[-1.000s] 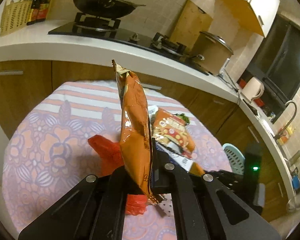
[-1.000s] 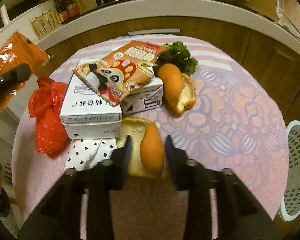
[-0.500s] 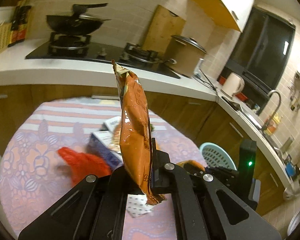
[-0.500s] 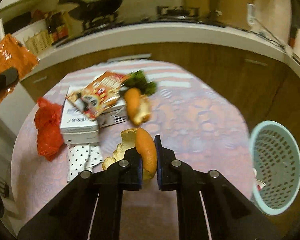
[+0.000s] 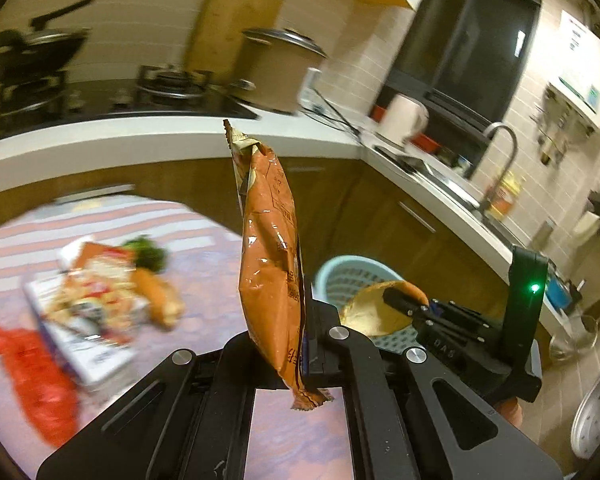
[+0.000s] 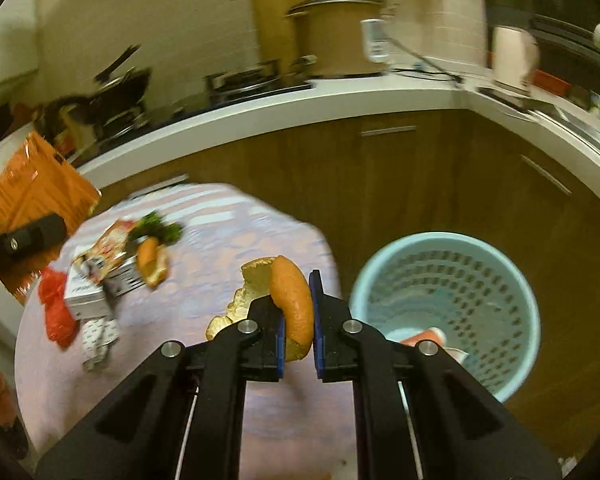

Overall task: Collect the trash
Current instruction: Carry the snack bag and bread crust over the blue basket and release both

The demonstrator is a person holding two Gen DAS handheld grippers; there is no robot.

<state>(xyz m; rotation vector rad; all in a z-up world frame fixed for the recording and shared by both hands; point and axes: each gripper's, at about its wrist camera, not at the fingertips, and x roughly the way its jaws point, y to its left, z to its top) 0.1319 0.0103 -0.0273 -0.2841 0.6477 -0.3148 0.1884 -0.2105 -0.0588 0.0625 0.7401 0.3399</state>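
My left gripper (image 5: 290, 344) is shut on an orange snack bag (image 5: 270, 264) and holds it upright above the table's right edge. My right gripper (image 6: 296, 320) is shut on an orange peel (image 6: 292, 304), lifted off the table just left of the light blue mesh bin (image 6: 448, 312). The bin stands on the floor with a few scraps inside. In the left wrist view the right gripper (image 5: 404, 300) holds the peel (image 5: 376, 308) in front of the bin (image 5: 340, 276). The snack bag also shows in the right wrist view (image 6: 28, 196).
On the round floral table (image 6: 228, 240) lie a white box (image 6: 84, 292), a colourful wrapper (image 6: 108, 244), a second peel (image 6: 152, 268), greens (image 6: 160, 228), a red bag (image 6: 56, 312) and a dotted paper (image 6: 96, 336). Wooden cabinets (image 6: 420, 184) and the counter curve behind.
Both grippers have swung right, away from the trash pile toward the bin. The right gripper closed on the peel, lifted it and carried it to the table's right edge.
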